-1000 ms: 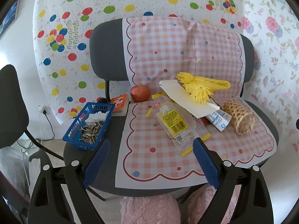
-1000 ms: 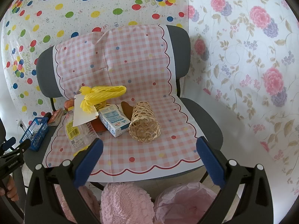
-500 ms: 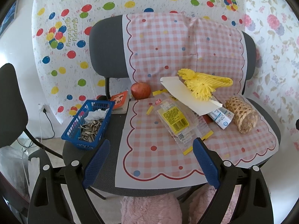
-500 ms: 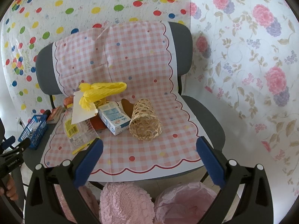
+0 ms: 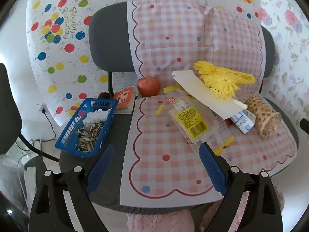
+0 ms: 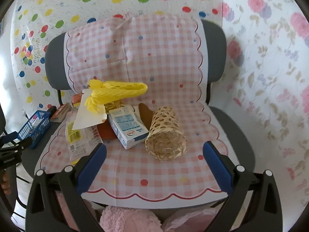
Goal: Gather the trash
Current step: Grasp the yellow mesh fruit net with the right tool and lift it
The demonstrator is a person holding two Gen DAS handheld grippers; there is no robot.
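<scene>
Left gripper point(image 5: 155, 167): held wide apart, nothing gripped, hovering at the chair's front edge.
Right gripper point(image 6: 154, 161): likewise spread wide and unladen, over the front edge.
Clear wrapper point(image 5: 194, 124): laid flat mid-seat on the checked cloth point(image 5: 166, 145).
Milk carton point(image 6: 128, 128): set just beside the wicker basket point(image 6: 166, 135), lying on its side.
Blue basket point(image 5: 87, 128): placed at the seat's left edge, seed husks inside.
Yellow net point(image 5: 224, 81): draped on white card, toward the backrest.
Apple point(image 5: 148, 86): found at the seat's back edge.

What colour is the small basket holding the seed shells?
Blue, a plastic mesh basket; it shows best in the left wrist view.
</scene>
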